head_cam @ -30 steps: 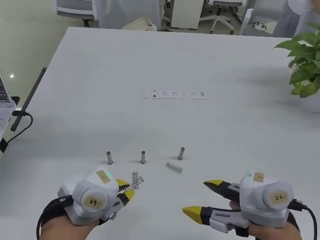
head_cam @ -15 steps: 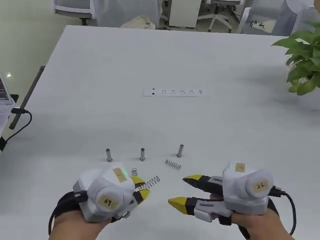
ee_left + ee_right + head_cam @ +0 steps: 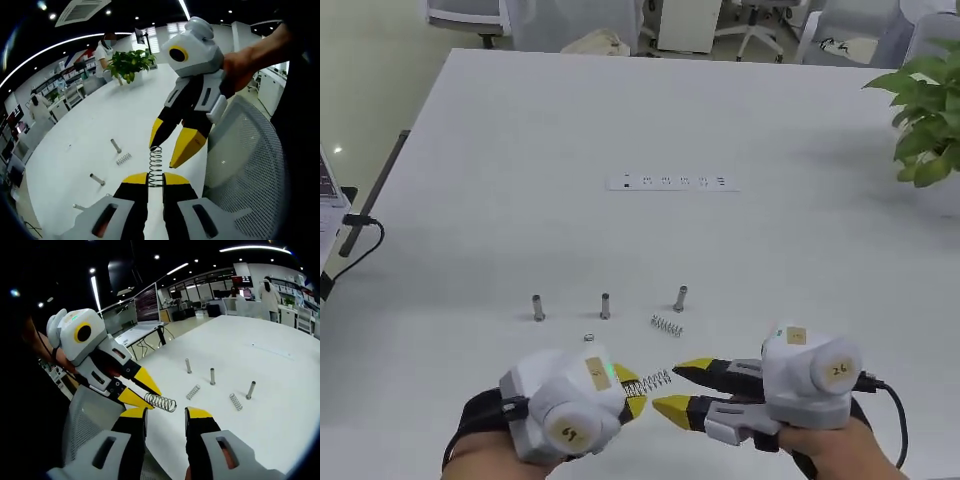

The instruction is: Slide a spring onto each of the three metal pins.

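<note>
Three short metal pins stand bare in a row on the white table: left pin (image 3: 538,307), middle pin (image 3: 605,305), right pin (image 3: 680,298). My left gripper (image 3: 632,392) is shut on one end of a coil spring (image 3: 651,380), held above the table's near edge; its own view has that spring (image 3: 156,167) sticking out past its tips. My right gripper (image 3: 668,385) faces it, open, with the spring's free end (image 3: 161,401) between its yellow tips. A second spring (image 3: 666,325) lies below the right pin. A third spring (image 3: 588,338) rests near the middle pin.
A white power strip (image 3: 667,183) lies mid-table beyond the pins. A potted plant (image 3: 925,70) stands at the right edge. A black cable (image 3: 360,240) hangs off the left side. Office chairs stand beyond the far edge.
The left gripper has carried the spring to the right, off the table, toward the right gripper. The right gripper has shifted left to meet it, its open tips now at the spring's free end.
</note>
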`<state>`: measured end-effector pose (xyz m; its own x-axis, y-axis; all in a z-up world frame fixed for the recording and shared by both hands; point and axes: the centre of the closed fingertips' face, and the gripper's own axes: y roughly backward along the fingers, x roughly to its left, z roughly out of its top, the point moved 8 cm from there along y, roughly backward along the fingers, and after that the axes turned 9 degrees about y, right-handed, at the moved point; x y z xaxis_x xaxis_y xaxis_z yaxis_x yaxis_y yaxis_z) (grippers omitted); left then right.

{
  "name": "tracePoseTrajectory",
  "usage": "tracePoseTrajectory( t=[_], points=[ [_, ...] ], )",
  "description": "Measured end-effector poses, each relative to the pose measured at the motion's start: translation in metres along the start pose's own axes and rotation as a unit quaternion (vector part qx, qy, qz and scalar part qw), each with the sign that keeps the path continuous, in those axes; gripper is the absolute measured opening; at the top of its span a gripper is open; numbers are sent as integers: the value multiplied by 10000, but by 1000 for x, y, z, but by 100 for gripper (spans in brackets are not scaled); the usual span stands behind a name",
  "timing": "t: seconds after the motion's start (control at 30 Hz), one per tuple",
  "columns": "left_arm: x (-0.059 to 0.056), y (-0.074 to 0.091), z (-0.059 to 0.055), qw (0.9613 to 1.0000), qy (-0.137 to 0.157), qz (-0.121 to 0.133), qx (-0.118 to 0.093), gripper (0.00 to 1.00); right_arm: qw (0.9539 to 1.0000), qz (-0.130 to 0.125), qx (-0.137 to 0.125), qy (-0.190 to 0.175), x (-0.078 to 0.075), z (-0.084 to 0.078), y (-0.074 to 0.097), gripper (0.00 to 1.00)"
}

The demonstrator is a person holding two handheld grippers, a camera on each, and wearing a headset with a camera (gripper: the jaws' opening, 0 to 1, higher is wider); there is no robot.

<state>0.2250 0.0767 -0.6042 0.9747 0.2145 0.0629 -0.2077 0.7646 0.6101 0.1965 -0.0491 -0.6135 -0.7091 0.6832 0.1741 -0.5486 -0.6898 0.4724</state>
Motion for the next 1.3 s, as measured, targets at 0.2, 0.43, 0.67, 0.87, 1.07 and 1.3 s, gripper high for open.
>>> tracePoseTrajectory(
  t=[0.2, 0.43, 0.67, 0.87, 1.07, 1.3],
  points=[
    [-3, -1, 2, 9998, -179, -86, 37, 2, 9998, 198, 15, -51, 4, -5, 0, 23],
    [-4, -2, 0, 9992, -358, -160, 105, 2, 9996, 256, -66, -137, 5, -4, 3, 20],
    [-6, -5, 0, 9983, -523, -216, 138, 2, 9992, 298, -140, -227, 6, -2, 7, 15],
    [-9, -6, 1, 9971, -685, -276, 157, 2, 9988, 363, -177, -272, 8, 2, 5, 11],
    [-9, -8, 1, 9972, -664, -328, 142, 2, 9988, 366, -202, -259, 11, 6, 3, 9],
    [-7, -11, -1, 9980, -496, -387, 86, 2, 9994, 326, -93, -110, 10, 8, 2, 9]
  ],
)
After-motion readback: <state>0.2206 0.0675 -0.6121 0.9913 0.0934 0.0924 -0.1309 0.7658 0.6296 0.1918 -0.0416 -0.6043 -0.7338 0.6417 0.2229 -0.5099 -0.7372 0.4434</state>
